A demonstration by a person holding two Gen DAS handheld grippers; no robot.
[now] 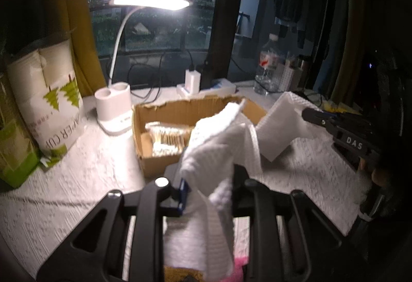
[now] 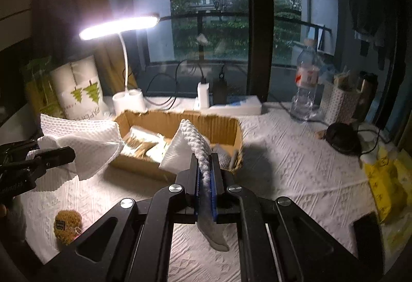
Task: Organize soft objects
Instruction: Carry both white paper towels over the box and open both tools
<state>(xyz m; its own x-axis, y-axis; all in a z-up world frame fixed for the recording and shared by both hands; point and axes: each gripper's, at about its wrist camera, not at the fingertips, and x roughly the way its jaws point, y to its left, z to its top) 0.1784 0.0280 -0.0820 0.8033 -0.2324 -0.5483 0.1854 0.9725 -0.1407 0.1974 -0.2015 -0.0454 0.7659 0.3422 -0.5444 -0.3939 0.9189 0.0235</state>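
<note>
My left gripper [image 1: 209,179] is shut on a white waffle cloth [image 1: 216,140], held in the air just in front of an open cardboard box [image 1: 177,107]; this cloth also shows in the right wrist view [image 2: 87,143]. My right gripper [image 2: 206,166] is shut on a second folded white cloth [image 2: 193,143], held above the box's near right corner [image 2: 231,127]. That cloth and gripper show at the right in the left wrist view [image 1: 280,125]. The box holds packs of cotton swabs [image 1: 167,139].
A lit desk lamp [image 1: 113,104] stands behind the box, a paper-cup pack [image 1: 49,102] at left. A water bottle [image 2: 306,86], a power strip [image 2: 231,104], a black round object [image 2: 342,136] and a yellow bag [image 2: 386,179] are at right. A small golden scrubber [image 2: 68,225] lies near left.
</note>
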